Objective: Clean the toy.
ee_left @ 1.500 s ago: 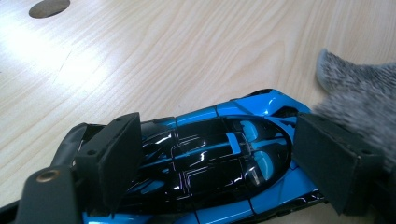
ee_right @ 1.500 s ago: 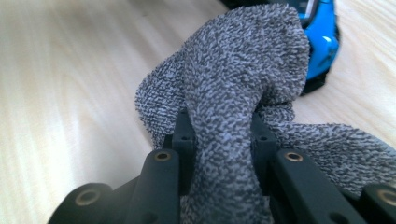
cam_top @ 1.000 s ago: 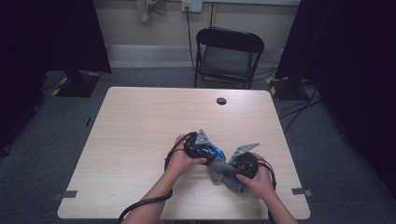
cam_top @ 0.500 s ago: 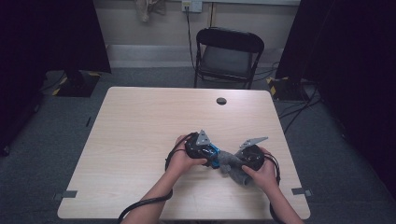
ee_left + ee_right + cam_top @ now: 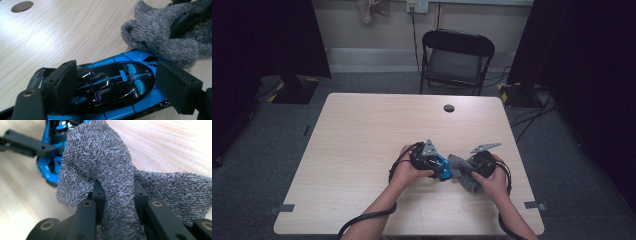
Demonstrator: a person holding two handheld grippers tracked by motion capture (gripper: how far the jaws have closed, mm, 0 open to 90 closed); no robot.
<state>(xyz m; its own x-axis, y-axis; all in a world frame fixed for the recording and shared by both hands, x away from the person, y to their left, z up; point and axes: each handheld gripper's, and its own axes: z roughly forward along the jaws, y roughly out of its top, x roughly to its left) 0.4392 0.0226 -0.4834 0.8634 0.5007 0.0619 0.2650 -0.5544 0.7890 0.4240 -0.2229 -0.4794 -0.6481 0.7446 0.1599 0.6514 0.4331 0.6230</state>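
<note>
- Car (image 5: 112,87): shiny blue and black plastic, smooth.
- Cloth (image 5: 105,167): grey speckled knit, fuzzy and rough.
- Tabletop (image 5: 372,135): pale wood look, smooth, with a soft shine.
- Tool (image 5: 120,82) pads: black, dull, not shiny.

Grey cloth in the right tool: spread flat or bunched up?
Bunched. The cloth is pinched into folds by the right tool, its loose end draping against the blue car.

Both forearms enter from the near edge, hands close together. Left gripper (image 5: 439,167) low and level, pointing toward the right one, jaws clamped on the load between them. Right gripper (image 5: 467,172) angled toward the left, jaws pinched tight on its load
</note>
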